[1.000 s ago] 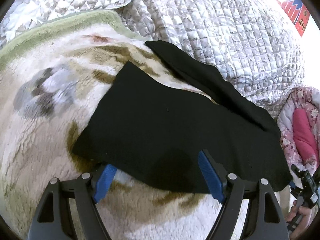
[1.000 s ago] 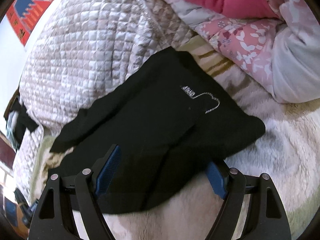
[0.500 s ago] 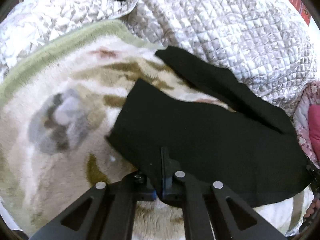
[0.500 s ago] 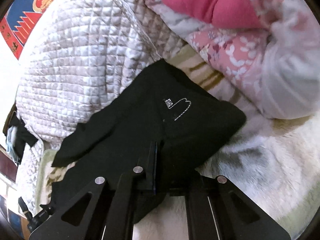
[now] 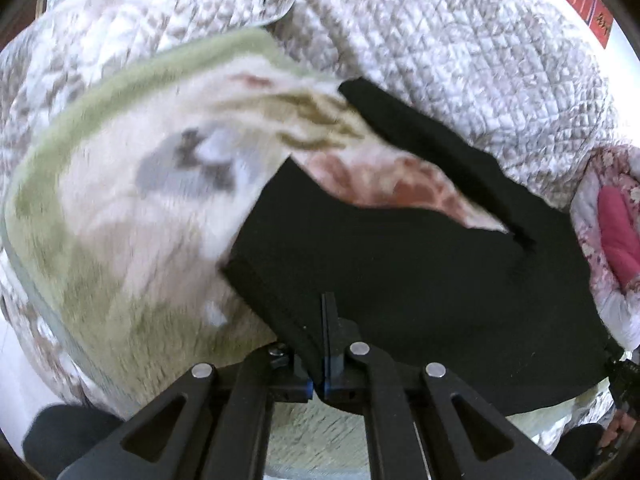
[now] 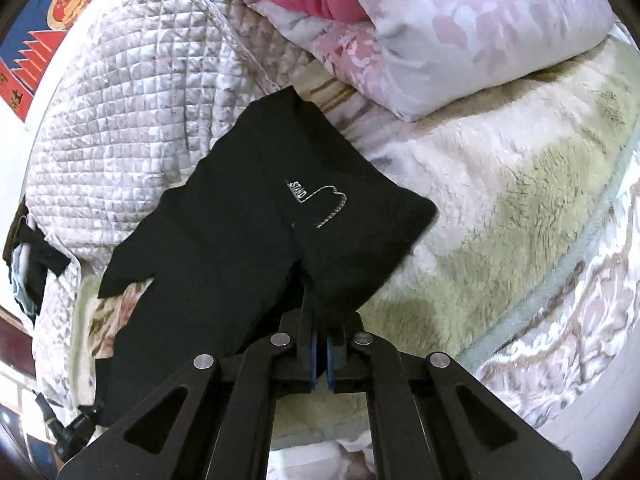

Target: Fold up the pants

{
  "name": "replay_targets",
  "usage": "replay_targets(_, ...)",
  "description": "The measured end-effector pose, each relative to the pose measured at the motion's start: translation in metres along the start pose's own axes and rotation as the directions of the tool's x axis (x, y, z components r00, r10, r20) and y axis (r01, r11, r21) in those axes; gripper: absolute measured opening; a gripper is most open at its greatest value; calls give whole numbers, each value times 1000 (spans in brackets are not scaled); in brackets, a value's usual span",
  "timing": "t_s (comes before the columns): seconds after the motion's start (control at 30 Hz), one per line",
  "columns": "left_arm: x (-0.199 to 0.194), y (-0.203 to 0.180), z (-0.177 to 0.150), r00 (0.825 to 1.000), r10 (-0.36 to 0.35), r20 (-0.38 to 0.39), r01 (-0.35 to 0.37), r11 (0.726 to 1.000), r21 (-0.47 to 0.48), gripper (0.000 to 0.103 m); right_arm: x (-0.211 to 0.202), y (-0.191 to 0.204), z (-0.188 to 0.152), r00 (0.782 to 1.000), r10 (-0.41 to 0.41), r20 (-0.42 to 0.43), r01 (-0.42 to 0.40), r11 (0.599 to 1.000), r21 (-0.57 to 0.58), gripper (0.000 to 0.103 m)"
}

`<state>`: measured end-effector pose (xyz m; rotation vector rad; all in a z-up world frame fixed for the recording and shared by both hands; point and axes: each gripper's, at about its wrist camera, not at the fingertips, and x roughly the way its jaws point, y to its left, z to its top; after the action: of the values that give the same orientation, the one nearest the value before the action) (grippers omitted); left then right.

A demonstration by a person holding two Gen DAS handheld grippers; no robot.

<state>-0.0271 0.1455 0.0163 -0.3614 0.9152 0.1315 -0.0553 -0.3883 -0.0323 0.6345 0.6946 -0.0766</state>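
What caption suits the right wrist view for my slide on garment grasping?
Right gripper shut on the near edge of black pants lying on a plush blanket.

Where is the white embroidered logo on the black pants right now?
In the right wrist view, the logo sits mid-frame on the pants, just above the right gripper, with the pink floral pillow beyond it to the upper right.

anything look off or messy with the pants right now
Yes. The black pants are not lying flat: the two legs splay apart, and the far leg strays onto the quilted cover. The left hand-held gripper and right hand-held gripper are both clamped on the near edge, which bunches.
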Motion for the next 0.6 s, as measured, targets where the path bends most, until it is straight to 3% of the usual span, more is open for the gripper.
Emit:
replay_targets(0.2,-8,-2,2,999,-25,48,25,1000,3,4,-24,11,9,998,33,60,-34,999,9,1)
replay_targets(0.3,-16,-3,3,997,-29,71,28,999,19,4,-25,2,4,999,-6,45,5,999,33,1)
replay_targets(0.43,0,2,-4,1000,-6,10,6,1000,19,4,-6,-10,-8,998,-37,-58,41,997,63,2)
replay_targets(0.57,6,1,-11,1000,7,-23,-6,1000,21,5,-20,-10,-9,998,-49,-40,52,997,55,6)
replay_targets(0.6,3,2,-11,1000,4,-21,-4,1000,16,6,-26,-9,-9,998,-62,-31,63,997,45,14)
